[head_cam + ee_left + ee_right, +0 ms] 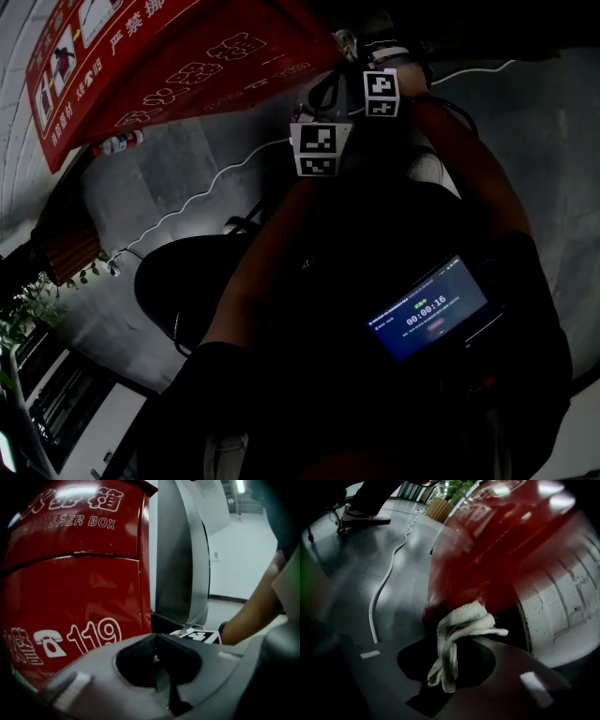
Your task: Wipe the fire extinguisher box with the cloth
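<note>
Beside one red box (pixel 487 550), one cloth (pixel 457 637)

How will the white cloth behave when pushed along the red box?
Probably floppy: the cloth hangs in bunched folds from the right gripper. Likely light too. Its terry pile may drag on the glossy fire extinguisher box.
</note>
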A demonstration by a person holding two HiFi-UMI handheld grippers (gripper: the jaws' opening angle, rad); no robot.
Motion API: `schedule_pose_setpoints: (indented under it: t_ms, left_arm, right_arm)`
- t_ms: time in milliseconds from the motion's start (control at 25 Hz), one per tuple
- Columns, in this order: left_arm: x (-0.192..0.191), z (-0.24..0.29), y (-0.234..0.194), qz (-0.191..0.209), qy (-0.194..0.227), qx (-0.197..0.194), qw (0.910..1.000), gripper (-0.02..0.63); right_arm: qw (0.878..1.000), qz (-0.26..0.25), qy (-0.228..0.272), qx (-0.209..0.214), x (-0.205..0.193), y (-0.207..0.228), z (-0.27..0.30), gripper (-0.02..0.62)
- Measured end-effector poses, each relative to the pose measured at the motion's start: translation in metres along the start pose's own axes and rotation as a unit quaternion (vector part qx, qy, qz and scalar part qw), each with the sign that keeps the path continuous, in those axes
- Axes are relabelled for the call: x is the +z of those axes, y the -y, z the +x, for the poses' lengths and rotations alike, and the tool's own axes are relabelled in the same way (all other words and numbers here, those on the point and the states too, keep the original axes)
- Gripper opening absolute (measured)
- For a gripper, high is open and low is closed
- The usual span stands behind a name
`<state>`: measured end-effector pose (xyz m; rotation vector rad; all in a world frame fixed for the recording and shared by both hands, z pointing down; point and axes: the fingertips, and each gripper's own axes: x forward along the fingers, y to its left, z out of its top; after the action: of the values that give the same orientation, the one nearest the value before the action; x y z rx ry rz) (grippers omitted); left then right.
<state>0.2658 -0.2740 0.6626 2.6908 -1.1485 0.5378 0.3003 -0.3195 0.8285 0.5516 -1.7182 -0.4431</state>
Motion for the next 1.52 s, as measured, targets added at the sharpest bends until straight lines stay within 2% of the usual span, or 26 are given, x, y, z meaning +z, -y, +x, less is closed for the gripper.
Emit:
schedule_pose_setpoints:
  t_ms: [120,200,480,600,760,920,1080,1280,1520]
  left_arm:
    - [0.014,-0.010,-0.003,0.005,0.013,0.001,0.9999,0.003]
    - [0.025,-0.020,-0.004,0.012,0.018,-0.002,0.9998,0.003]
    - [0.078,-0.066,-0.007,0.040,0.047,-0.003,0.9981,0.003]
    - [0.110,-0.072,-0.014,0.054,0.078,0.004,0.9955,0.003]
    - [0.163,-0.105,-0.007,0.068,0.122,0.000,0.9902,0.003]
    - [0.192,-0.121,-0.012,0.074,0.146,0.007,0.9864,0.003]
    - [0.211,-0.136,-0.040,0.077,0.153,0.028,0.9849,0.003]
    - [0.223,-0.175,-0.075,0.079,0.148,0.061,0.9839,0.003]
    - [0.249,-0.238,-0.132,0.084,0.180,0.113,0.9736,0.003]
  right_arm:
    - [0.999,0.042,0.002,-0.028,-0.002,0.026,-0.028,0.091]
    - [0.998,0.047,-0.001,-0.049,-0.002,0.042,-0.052,0.091]
    - [0.994,0.026,-0.003,-0.105,0.017,0.085,-0.147,0.091]
    - [0.991,0.004,-0.001,-0.136,0.023,0.116,-0.176,0.091]
    - [0.987,-0.012,-0.018,-0.162,0.026,0.141,-0.242,0.091]
    - [0.983,-0.025,-0.013,-0.184,0.035,0.160,-0.283,0.091]
    - [0.981,-0.056,0.002,-0.186,0.074,0.174,-0.305,0.091]
    - [0.976,-0.077,0.038,-0.200,0.145,0.181,-0.341,0.092]
    - [0.966,-0.078,0.095,-0.230,0.235,0.205,-0.376,0.092]
